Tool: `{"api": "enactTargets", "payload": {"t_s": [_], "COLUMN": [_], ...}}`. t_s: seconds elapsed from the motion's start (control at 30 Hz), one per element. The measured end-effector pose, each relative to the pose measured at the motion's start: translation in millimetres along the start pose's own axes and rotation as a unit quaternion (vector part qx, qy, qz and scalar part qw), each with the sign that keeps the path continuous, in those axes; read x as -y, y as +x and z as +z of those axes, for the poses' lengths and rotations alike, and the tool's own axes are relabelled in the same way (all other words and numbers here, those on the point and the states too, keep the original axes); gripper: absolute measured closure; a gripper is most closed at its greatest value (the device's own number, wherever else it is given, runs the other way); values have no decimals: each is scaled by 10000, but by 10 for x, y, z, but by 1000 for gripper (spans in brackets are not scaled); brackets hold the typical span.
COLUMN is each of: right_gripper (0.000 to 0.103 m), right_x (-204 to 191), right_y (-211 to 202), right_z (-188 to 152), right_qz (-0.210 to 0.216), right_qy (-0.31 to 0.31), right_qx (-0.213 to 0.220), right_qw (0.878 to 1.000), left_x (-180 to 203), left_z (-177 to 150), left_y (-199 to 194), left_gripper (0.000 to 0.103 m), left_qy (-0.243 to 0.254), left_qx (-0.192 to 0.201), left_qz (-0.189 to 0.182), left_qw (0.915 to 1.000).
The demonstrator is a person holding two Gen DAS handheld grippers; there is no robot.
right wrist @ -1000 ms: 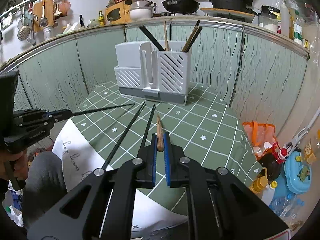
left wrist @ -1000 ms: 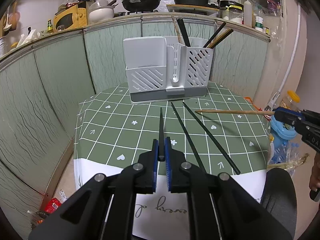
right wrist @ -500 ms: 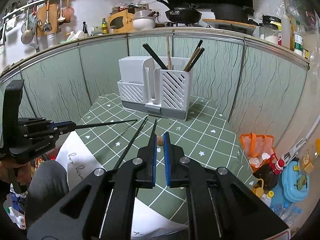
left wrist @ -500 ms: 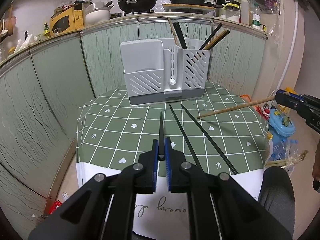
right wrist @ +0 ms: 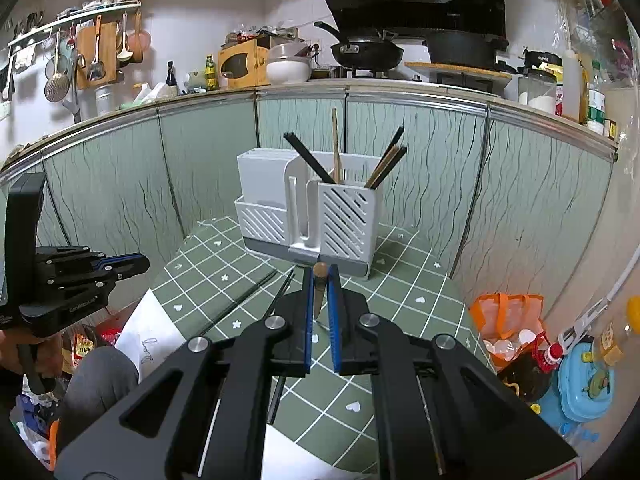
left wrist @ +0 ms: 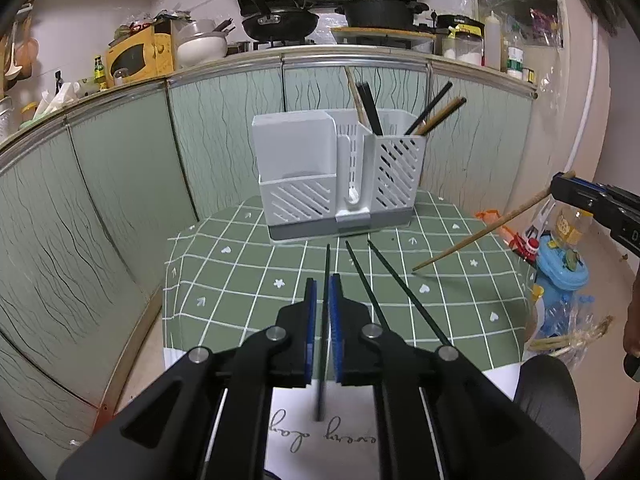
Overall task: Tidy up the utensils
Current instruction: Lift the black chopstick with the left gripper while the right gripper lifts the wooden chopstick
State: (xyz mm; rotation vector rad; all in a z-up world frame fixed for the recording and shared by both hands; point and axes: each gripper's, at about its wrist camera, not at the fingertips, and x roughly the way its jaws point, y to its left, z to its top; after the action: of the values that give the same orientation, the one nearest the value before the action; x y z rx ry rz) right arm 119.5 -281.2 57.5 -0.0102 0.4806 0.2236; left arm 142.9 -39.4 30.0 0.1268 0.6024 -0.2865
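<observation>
Green cloth with white squares and little hearts covers the small table [left wrist: 240,276], and green wavy cupboard doors [left wrist: 120,200] curve behind it under a kitchen counter with black pans. At the twelve o'clock end of the table stands the white plastic utensil holder with slanted slots [left wrist: 304,200]. Its right-hand box has black and wooden chopsticks [left wrist: 370,108] leaning out of the top. The left gripper [left wrist: 322,280] has its blue-padded jaws closed tight on one thin black chopstick [left wrist: 327,260]. That stick points to twelve o'clock, at the holder, with its tip up off the cloth. Two more long black chopsticks [left wrist: 400,292] lie flat on the cloth just beside it, toward one o'clock. The right gripper [right wrist: 320,270] is squeezed shut too, on a brown wooden chopstick [right wrist: 319,288]. In the left view this stick [left wrist: 488,230] slants down from three o'clock, and its tip sits close over the cloth. I cannot tell if the tip touches. In the right view the left gripper [right wrist: 132,262] shows at nine o'clock, with a hand [right wrist: 24,356] under it. A white paper with curly black writing [left wrist: 320,436] hangs over the table's near edge.
</observation>
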Motion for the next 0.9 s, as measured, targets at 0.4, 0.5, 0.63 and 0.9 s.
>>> {"api": "enactTargets", "payload": {"t_s": [0.4,0.5,0.63,0.9], "right_gripper": [97,97,97,97], "right_x": [-11,-4,4,31], "right_y": [-19,-15,-14,-11], "right_z": [71,52,54,48], "right_qz": [56,53,58,35], "right_qy": [-23,-9,-2,10], "right_qx": [65,56,57,64], "right_qw": [10000,10000,10000,10000], "left_x": [-123,-131,-137,-138], "left_z": [-158,-222,-233,-233], "left_y": [143,183,199,204], "left_gripper": [93,93,93,87], "left_qy": [-50,-45,-59,-48], "left_qx": [-114,-177,-202,-206], "left_qz": [-24,-47,-59,-50], "left_qw": [9999,9998,9998,9998]}}
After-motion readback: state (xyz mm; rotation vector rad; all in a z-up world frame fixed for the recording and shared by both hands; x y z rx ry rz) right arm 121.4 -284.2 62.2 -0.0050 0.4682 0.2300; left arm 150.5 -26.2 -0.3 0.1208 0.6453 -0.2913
